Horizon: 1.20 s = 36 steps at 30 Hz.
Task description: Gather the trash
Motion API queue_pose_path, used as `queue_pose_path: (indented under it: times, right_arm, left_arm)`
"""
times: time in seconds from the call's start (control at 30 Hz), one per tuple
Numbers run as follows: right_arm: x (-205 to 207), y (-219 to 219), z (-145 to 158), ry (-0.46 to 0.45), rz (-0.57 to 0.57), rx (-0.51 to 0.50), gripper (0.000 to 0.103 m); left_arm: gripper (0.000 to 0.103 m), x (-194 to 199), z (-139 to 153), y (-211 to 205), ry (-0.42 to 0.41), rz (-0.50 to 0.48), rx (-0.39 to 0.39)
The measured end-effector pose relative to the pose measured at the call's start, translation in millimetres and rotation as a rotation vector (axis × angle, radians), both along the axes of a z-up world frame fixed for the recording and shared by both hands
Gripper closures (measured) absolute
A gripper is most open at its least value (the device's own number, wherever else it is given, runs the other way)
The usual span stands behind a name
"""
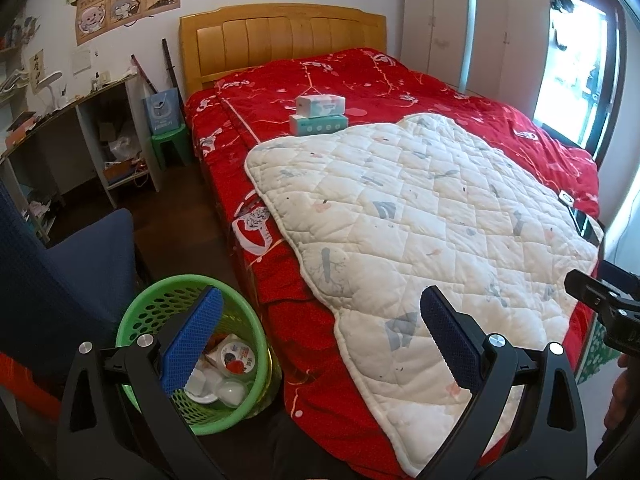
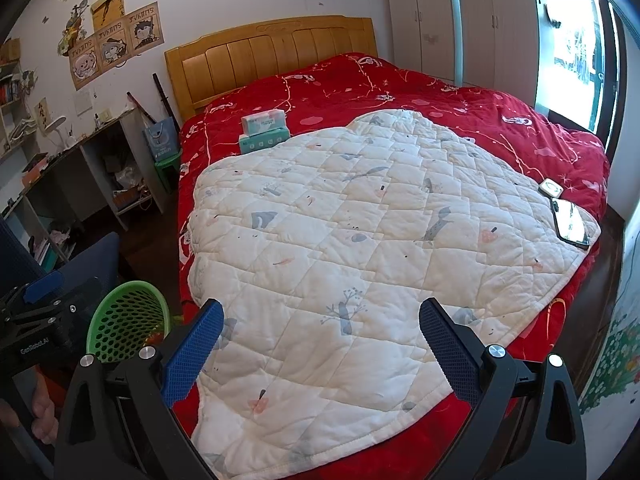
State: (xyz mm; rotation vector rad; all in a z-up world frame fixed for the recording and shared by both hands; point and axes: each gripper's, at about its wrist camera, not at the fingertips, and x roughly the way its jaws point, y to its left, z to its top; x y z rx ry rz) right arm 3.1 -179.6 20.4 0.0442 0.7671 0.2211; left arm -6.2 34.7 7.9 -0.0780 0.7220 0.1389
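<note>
Beside the near left corner of the bed [image 1: 460, 92] a green mesh basket [image 1: 140, 300] stands on the dark floor, its rim close against the red bedspread [image 1: 288, 276]. Trash [image 1: 228, 364] lies in the bottom of it: white cups or lids and a round white piece with a red and blue print. From the right wrist view only the basket's perforated wall [image 2: 120, 320] and rim show, low on the left

The left gripper [image 1: 320, 336] hangs above the basket and the bed's near edge with its blue-padded fingers [image 1: 192, 344] spread wide and nothing between them; its left finger overlaps the basket's opening in the view. The right gripper [image 2: 320, 344] is likewise wide open and empty, held over the near part of a white quilted blanket [image 2: 360, 240] that lies spread across the bedspread. Each gripper shows at the edge of the other's view: the right one at the far right of the left wrist view, the left one at the left edge of the right wrist view

On the far side of the blanket, two tissue packs [image 2: 264, 130] are stacked on the red cover, the lower one just touching the blanket's far edge. Near the blanket's right edge lie a dark phone [image 2: 570, 226] and, just beyond it, a small white device [image 2: 551, 189]. A wooden headboard [image 2: 276, 56] stands at the far end, white wardrobes [image 2: 460, 20] at the far right, a cluttered desk [image 1: 60, 120] along the left wall and a blue chair [image 1: 60, 280] near left
</note>
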Motion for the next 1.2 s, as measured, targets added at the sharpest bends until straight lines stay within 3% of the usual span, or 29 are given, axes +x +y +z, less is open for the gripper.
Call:
queue_pose_path:
  times: [1.2]
  right_arm:
    - [0.3,7.4,-5.0,0.012,0.006,0.010,0.008]
  left_arm:
    - [0.005,1.0,2.8,-0.9,-0.008,0.016,-0.008]
